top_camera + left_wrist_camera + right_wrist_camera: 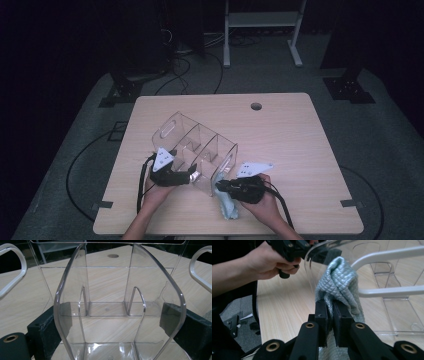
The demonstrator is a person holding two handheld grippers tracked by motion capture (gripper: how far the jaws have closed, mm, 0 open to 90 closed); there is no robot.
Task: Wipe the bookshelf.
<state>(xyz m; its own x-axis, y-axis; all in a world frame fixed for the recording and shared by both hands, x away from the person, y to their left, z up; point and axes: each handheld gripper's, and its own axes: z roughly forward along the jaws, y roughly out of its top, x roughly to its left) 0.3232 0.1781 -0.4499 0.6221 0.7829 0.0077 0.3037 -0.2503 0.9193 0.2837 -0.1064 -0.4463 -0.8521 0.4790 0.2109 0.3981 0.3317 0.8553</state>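
A clear acrylic organizer (200, 145) with several compartments lies tilted on the wooden table (290, 140). My left gripper (194, 175) grips its near end. In the left gripper view the organizer (110, 290) sits between the two black jaws of the left gripper (110, 312), which press on its sides. My right gripper (220, 186) is shut on a light blue quilted cloth (227, 202) just right of the organizer's near corner. In the right gripper view the cloth (339, 282) bunches up from the shut jaws of the right gripper (330, 307), touching the organizer's clear wall (387, 290).
A round cable hole (256, 106) lies near the table's far edge. Beyond the table stand a white frame (260, 30) and dark stands, with cables on the grey floor. The table's near edge runs just below both hands.
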